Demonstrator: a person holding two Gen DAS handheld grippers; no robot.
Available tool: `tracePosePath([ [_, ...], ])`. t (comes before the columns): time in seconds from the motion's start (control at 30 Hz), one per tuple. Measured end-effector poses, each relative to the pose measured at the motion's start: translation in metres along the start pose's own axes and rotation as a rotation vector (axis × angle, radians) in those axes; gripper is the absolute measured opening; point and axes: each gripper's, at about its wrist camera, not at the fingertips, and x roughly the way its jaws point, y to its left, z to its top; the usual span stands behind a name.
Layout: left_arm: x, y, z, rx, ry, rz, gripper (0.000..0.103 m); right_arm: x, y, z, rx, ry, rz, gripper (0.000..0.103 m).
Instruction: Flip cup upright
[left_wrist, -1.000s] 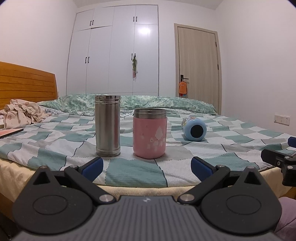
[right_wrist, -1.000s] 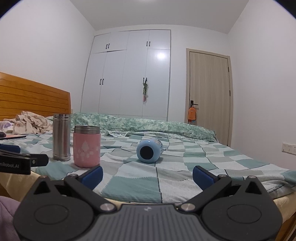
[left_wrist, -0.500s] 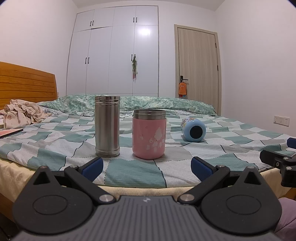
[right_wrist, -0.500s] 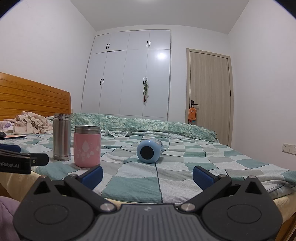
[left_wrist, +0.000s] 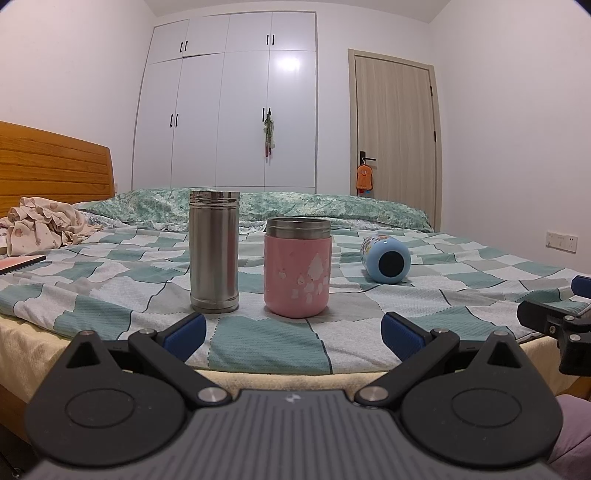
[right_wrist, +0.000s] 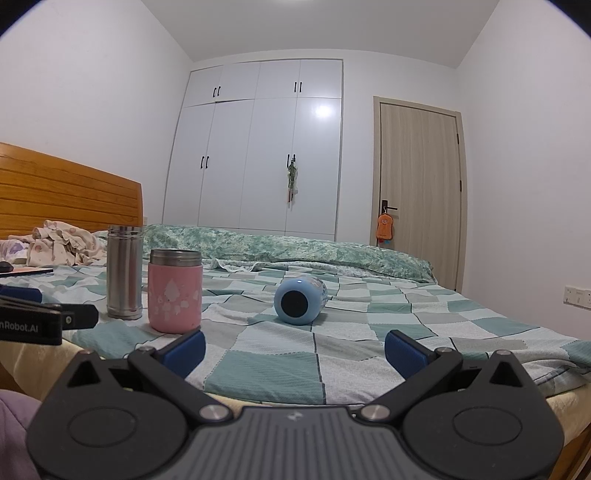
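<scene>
On the checkered bedspread (left_wrist: 258, 339), the blue cup (left_wrist: 387, 260) lies on its side, right of the pink cup (left_wrist: 297, 267) and farther back, apart from it. Its long axis runs near-to-far, angled slightly: the round end with a dark circle faces the cameras, the other end points away toward the far side of the bed. That far end is hidden behind the body, so whether it is mouth or base cannot be told; the print on its side is too small to read. In the right wrist view the blue cup (right_wrist: 298, 301) sits just left of centre, well beyond the fingertips.

Pink cup with steel rim stands upright; steel tumbler (left_wrist: 214, 256) stands upright just left of it, a small gap between them.

Left gripper (left_wrist: 291, 330) has its jaws spread wide, nothing between them, short of the near bed edge, facing the pink cup. Right gripper (right_wrist: 294, 349) is likewise spread wide and empty over the near edge. Each gripper shows only partly at the side of the other's view, cut off by the frame.

Crumpled clothes (left_wrist: 44, 227) lie far left by the wooden headboard (left_wrist: 51, 166); white wardrobe (left_wrist: 236, 110) and door (left_wrist: 397, 147) stand behind.
</scene>
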Motion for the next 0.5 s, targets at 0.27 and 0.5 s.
tracePosePath([
  [0.27, -0.0002, -0.0011, 0.0005, -0.001, -0.002, -0.003, 0.103, 0.0002, 0.0005, -0.0001, -0.002, 0.001, 0.002, 0.103],
  [0.5, -0.0018, -0.0027, 0.0003, 0.001, -0.009, 0.002, 0.103, 0.0000, 0.0014, -0.0003, -0.001, -0.001, 0.003, 0.103],
])
